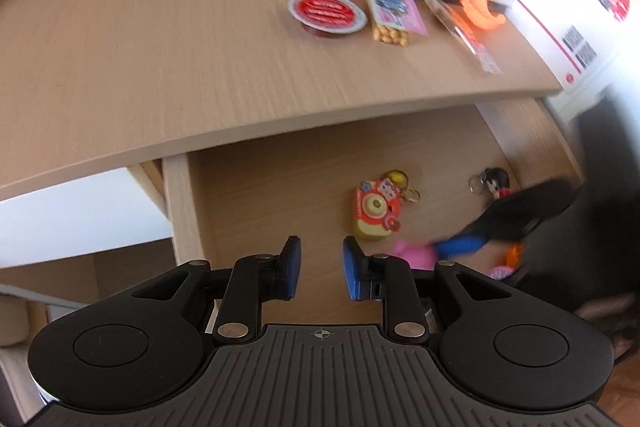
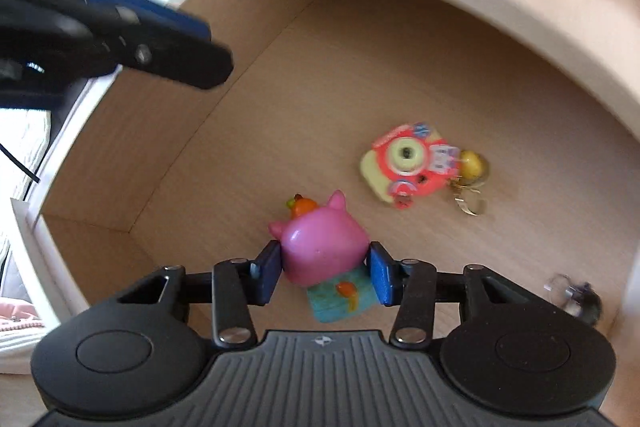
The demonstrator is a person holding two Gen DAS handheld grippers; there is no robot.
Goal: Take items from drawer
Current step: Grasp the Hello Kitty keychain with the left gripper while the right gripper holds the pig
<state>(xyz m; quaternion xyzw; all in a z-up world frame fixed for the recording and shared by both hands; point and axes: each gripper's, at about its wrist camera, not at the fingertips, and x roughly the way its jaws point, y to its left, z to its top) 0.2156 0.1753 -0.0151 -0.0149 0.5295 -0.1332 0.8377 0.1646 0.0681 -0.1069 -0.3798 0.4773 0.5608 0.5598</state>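
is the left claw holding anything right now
No, the left claw is open and empty, with only drawer floor showing in the gap.

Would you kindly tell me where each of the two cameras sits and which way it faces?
Left wrist: sits on the left gripper, looking steeply down over the desk edge into the open drawer; its own open, empty blue-padded fingers show, and the right gripper reaches in blurred.
Right wrist: sits on the right gripper, looking down into the drawer; its fingers flank the pink pig toy; the left gripper shows upper left.
Shared: the toy camera keychain, the pig, the drawer.
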